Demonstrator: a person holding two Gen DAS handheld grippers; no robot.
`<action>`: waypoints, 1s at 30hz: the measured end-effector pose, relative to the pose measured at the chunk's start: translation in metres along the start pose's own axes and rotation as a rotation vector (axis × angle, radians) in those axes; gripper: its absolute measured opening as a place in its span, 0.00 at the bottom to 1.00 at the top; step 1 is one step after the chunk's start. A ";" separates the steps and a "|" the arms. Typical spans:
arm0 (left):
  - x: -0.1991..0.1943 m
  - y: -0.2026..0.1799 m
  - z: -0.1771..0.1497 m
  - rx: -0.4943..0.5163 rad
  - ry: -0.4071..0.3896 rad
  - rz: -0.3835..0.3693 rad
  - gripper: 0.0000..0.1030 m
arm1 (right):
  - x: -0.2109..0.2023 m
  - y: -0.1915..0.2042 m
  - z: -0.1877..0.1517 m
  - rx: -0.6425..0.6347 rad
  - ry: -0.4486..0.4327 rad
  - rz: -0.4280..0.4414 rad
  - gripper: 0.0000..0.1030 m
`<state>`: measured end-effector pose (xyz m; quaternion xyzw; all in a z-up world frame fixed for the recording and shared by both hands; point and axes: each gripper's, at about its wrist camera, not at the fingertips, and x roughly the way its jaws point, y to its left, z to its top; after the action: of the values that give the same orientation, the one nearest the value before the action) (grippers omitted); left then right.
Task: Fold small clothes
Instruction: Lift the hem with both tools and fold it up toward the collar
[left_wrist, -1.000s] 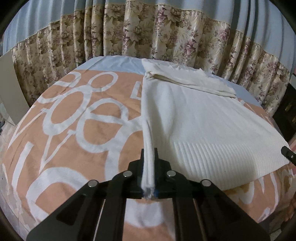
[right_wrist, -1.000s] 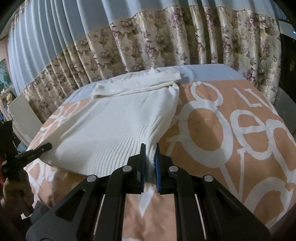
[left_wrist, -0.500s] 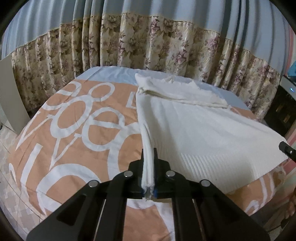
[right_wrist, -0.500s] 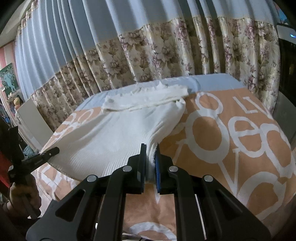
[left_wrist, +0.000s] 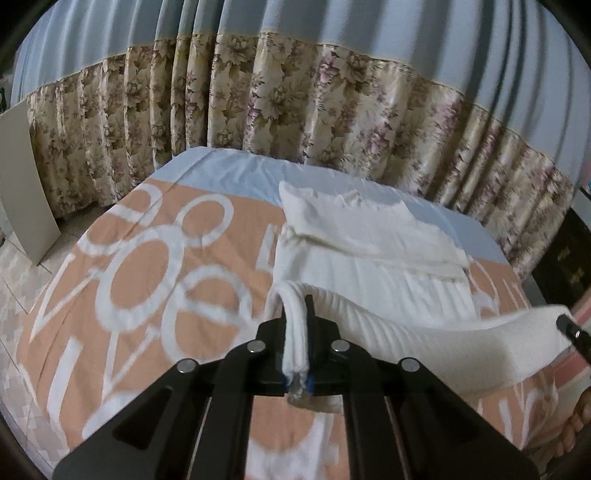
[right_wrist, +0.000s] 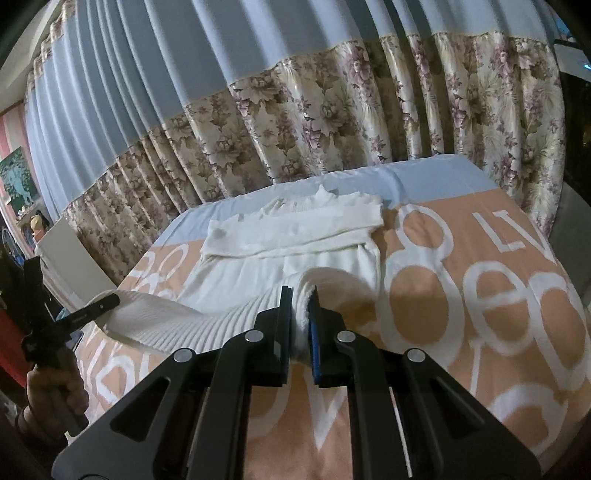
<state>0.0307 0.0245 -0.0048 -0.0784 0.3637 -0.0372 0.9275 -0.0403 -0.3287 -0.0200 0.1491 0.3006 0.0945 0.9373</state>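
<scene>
1. Progress: the white knit sweater (left_wrist: 373, 273) is lying on the bed (left_wrist: 147, 280), beyond the fingers. Its sleeves are already lying folded across the top part, far from the fingers, so that step looks done.
2. The bottom ribbed hem is hanging in the air between both grippers, w/ the sweater's middle sagging under it. I am judging this as the bottom-to-top fold, approx. halfway. Left to do: lay the hem down near the sleeves, let go, maybe smooth it.
3. Left gripper (left_wrist: 296, 341): its fingers are standing almost closed, w/ only the doubled hem corner between them. They are pinching it firmly; a bit of fabric is sticking out behind the fingers.
4. Right gripper (right_wrist: 300, 325): the same, fingers are squeezing the other hem corner, w/ the gap filled by thick knit.
5. In the right wrist view the left gripper is appearing far left of the fingers, w/ the hem stretched between.
</scene>
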 end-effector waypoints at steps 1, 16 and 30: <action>0.007 -0.003 0.011 0.012 -0.008 0.010 0.05 | 0.008 -0.002 0.008 0.008 0.005 0.007 0.09; 0.183 -0.023 0.150 -0.014 0.050 0.059 0.05 | 0.191 -0.052 0.132 0.107 0.098 -0.016 0.09; 0.333 -0.035 0.179 0.018 0.218 0.132 0.06 | 0.332 -0.110 0.156 0.186 0.262 -0.088 0.09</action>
<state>0.3965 -0.0305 -0.0921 -0.0413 0.4663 0.0120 0.8836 0.3274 -0.3777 -0.1133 0.2082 0.4339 0.0436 0.8755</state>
